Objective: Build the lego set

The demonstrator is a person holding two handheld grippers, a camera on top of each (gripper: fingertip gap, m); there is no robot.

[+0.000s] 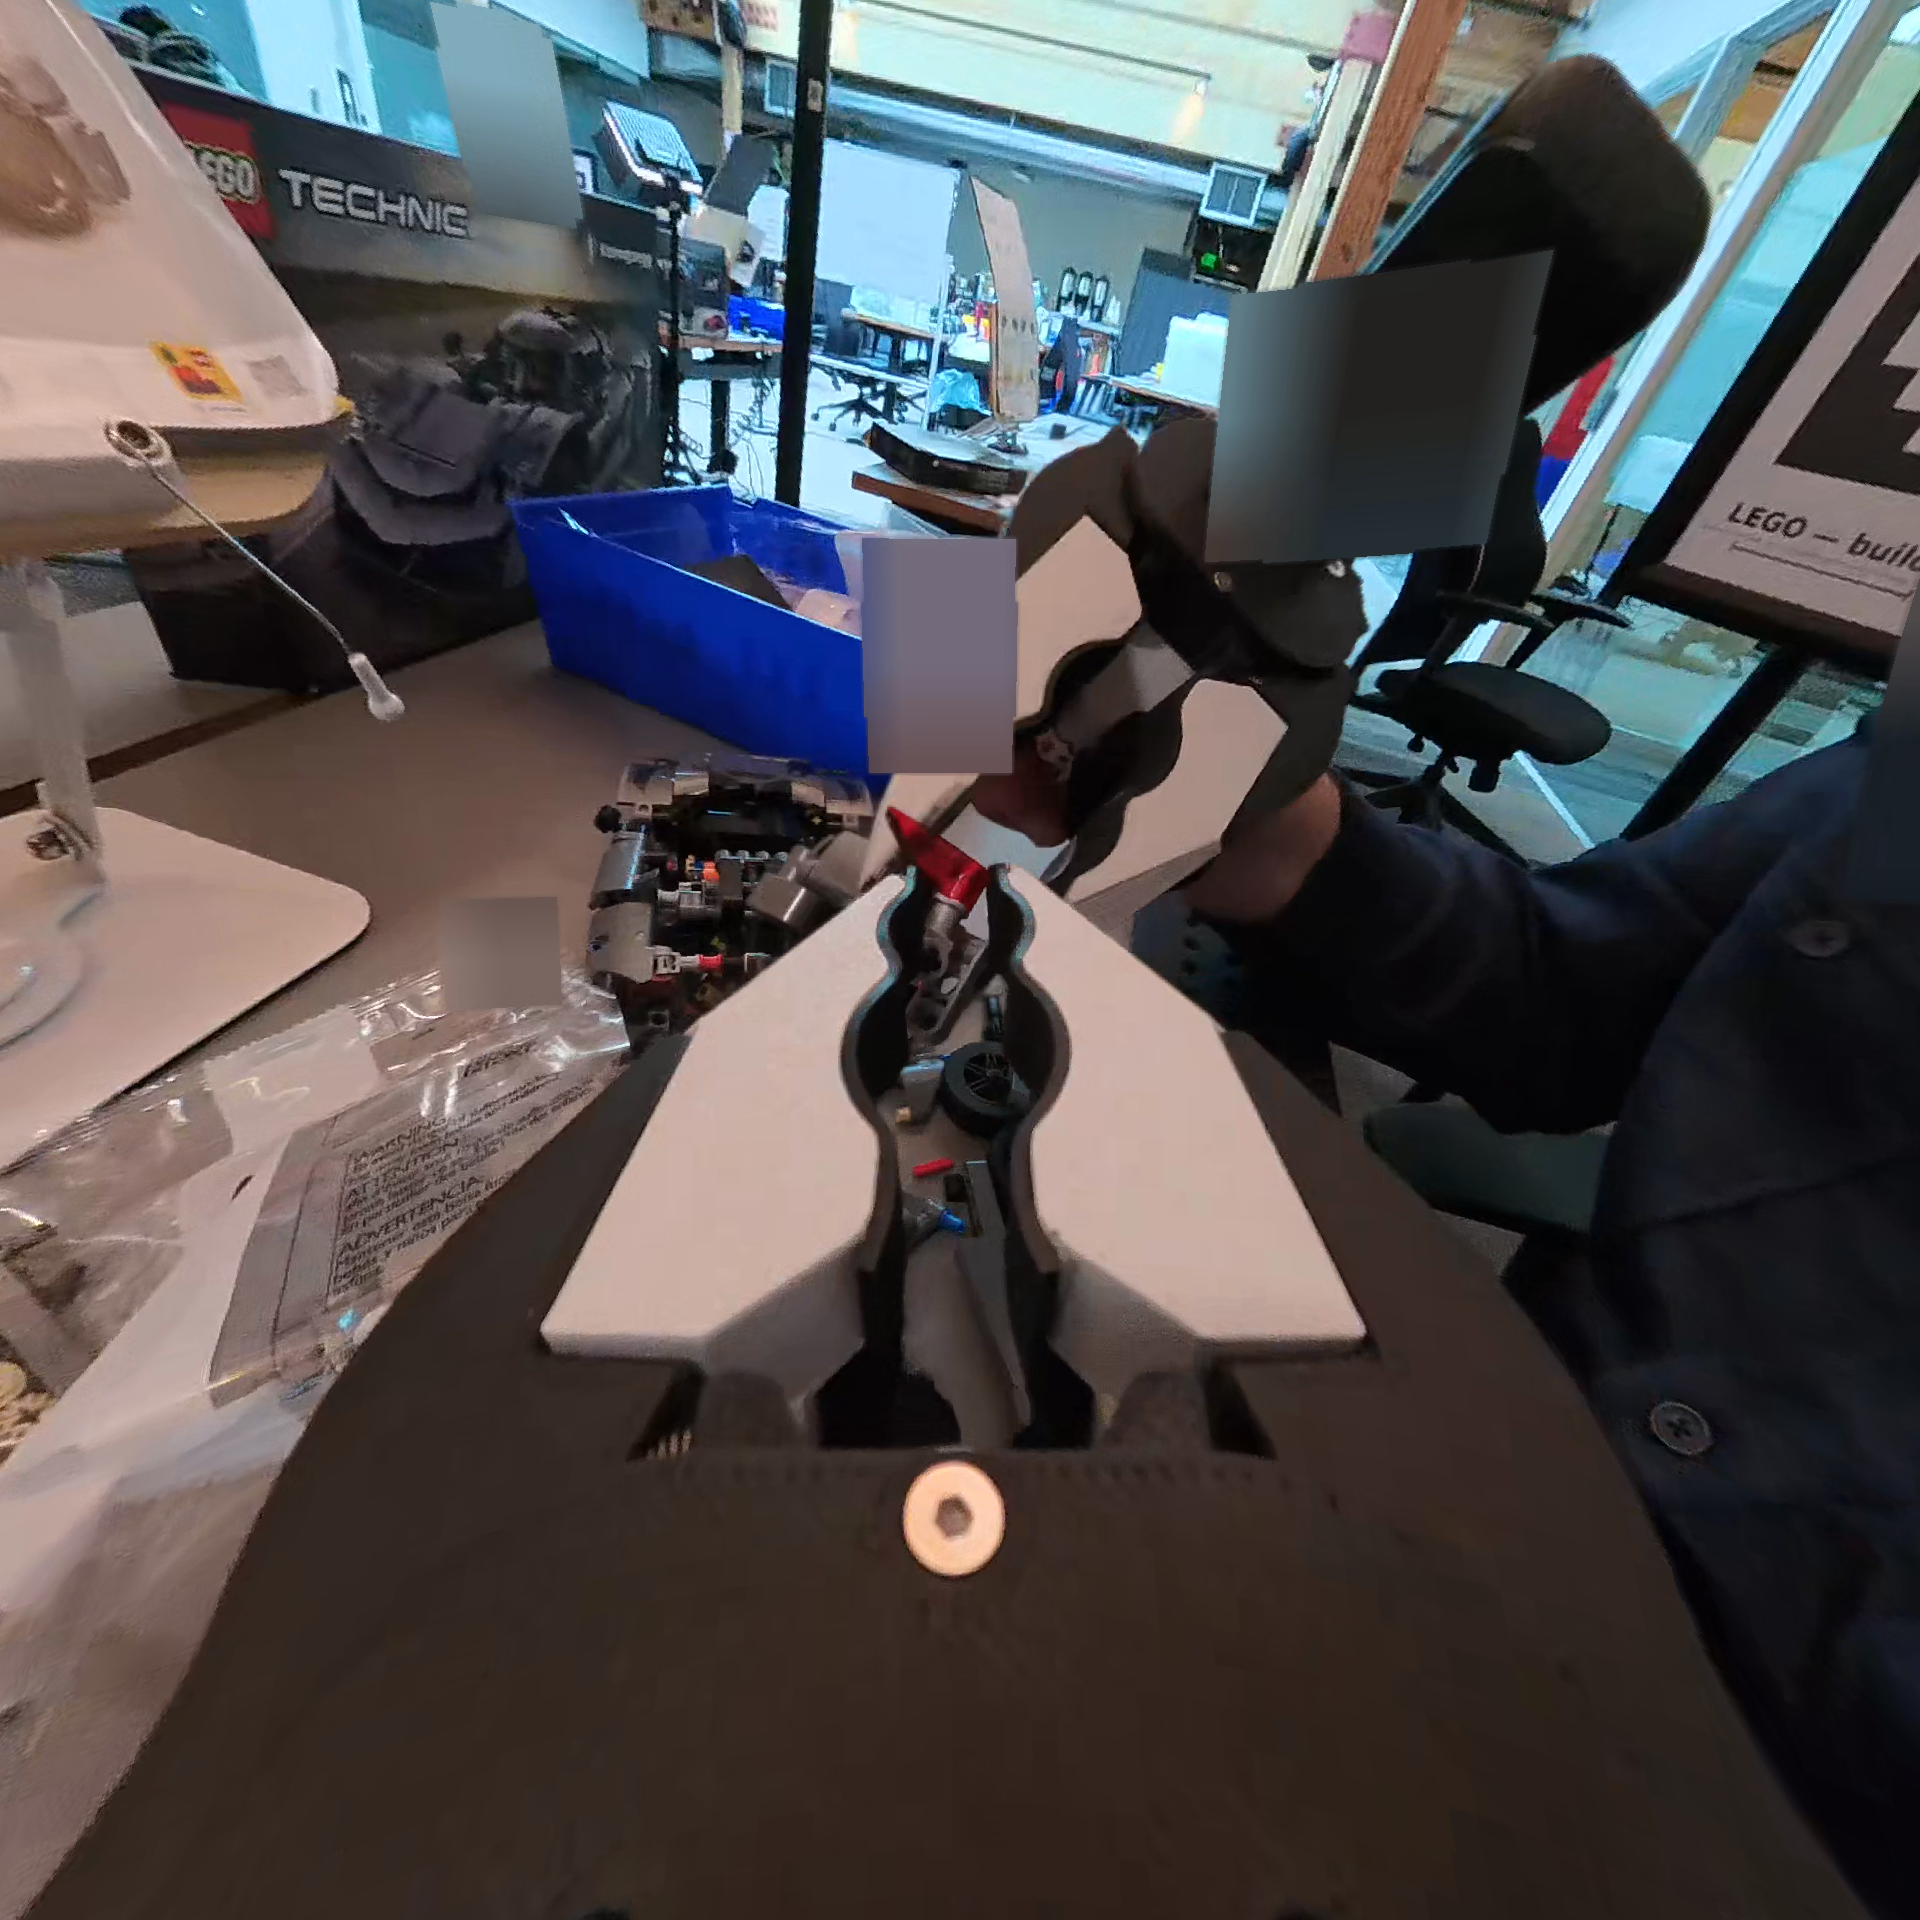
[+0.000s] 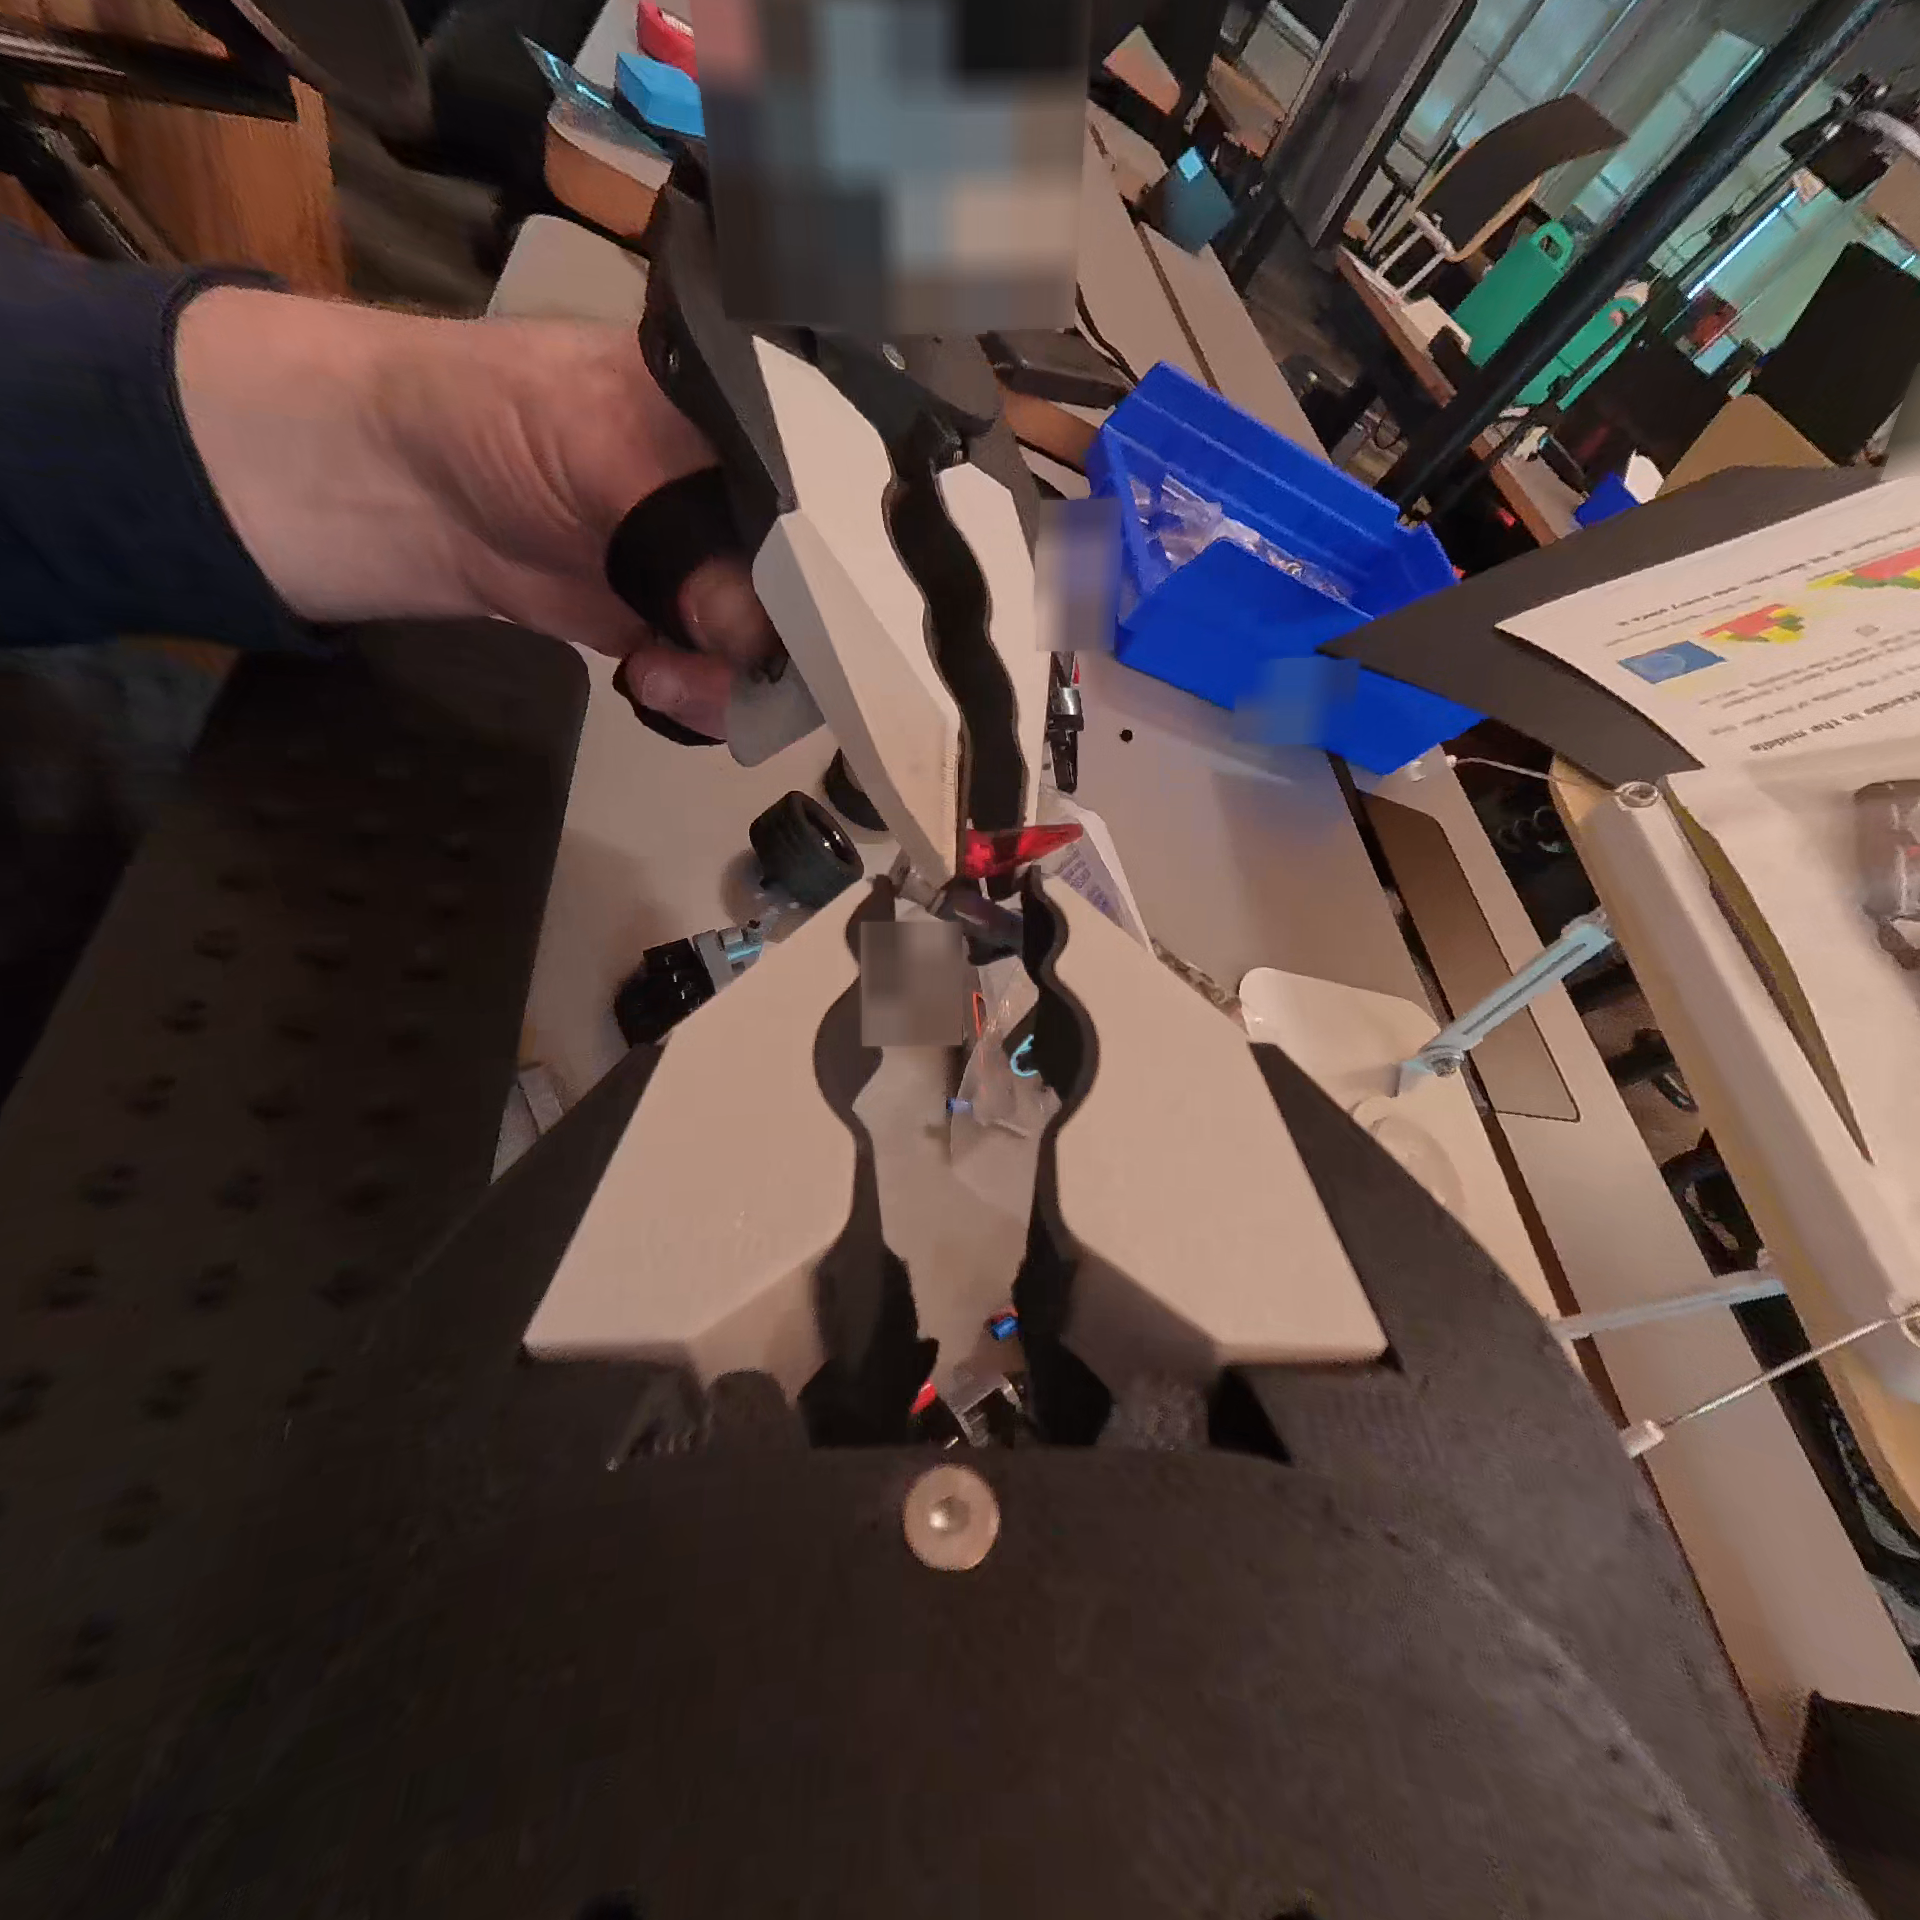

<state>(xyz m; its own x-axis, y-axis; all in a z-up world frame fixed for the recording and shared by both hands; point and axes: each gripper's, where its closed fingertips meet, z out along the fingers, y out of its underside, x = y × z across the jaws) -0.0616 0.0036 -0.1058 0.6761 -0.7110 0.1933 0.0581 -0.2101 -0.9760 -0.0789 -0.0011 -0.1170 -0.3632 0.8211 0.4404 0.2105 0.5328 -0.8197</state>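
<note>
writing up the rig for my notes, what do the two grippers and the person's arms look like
Both the left gripper and the right gripper have a matte black printed body, one silver screw at centre, and pale grey wedge fingers with wavy black inner pads. No cables show. The person wears dark navy sleeves.

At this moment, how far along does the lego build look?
Partly done: a grey and black model sits half assembled on the table. In hand: the left gripper and right gripper meet at a small red piece, though whose jaws clamp it is unclear. Left: a loose wheel, scattered small parts and parts bags.
</note>
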